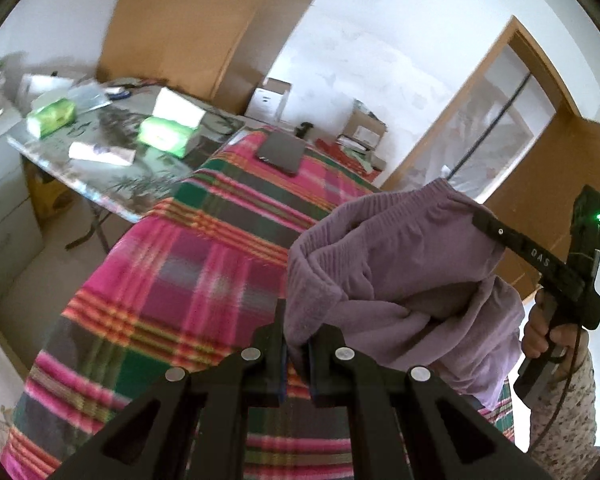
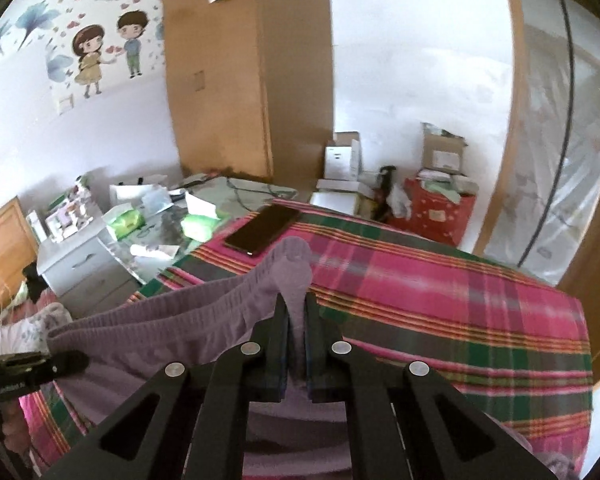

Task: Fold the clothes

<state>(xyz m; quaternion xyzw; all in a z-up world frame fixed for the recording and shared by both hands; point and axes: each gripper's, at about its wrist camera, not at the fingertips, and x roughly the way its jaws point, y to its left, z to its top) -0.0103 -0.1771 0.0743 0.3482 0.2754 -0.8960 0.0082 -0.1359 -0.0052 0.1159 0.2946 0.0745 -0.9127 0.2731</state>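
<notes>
A purple garment with a ribbed elastic waistband [image 1: 404, 264] hangs in the air above a bed with a pink, green and orange plaid cover [image 1: 188, 264]. My left gripper [image 1: 298, 340] is shut on one end of the waistband. At the right of the left wrist view my right gripper [image 1: 478, 216] pinches the other end, held by a hand [image 1: 540, 328]. In the right wrist view my right gripper [image 2: 296, 308] is shut on the purple garment [image 2: 204, 312], whose waistband stretches left to my left gripper [image 2: 80, 360]. The garment's lower part droops out of view.
A dark phone [image 2: 262, 229] lies on the far corner of the bed. A folding table [image 1: 112, 184] with green tissue packs [image 1: 166, 136] and a white drawer unit [image 2: 80, 268] stand beside the bed. Boxes [image 2: 440, 200], a wooden wardrobe [image 2: 240, 80] and a door [image 1: 540, 168] lie behind.
</notes>
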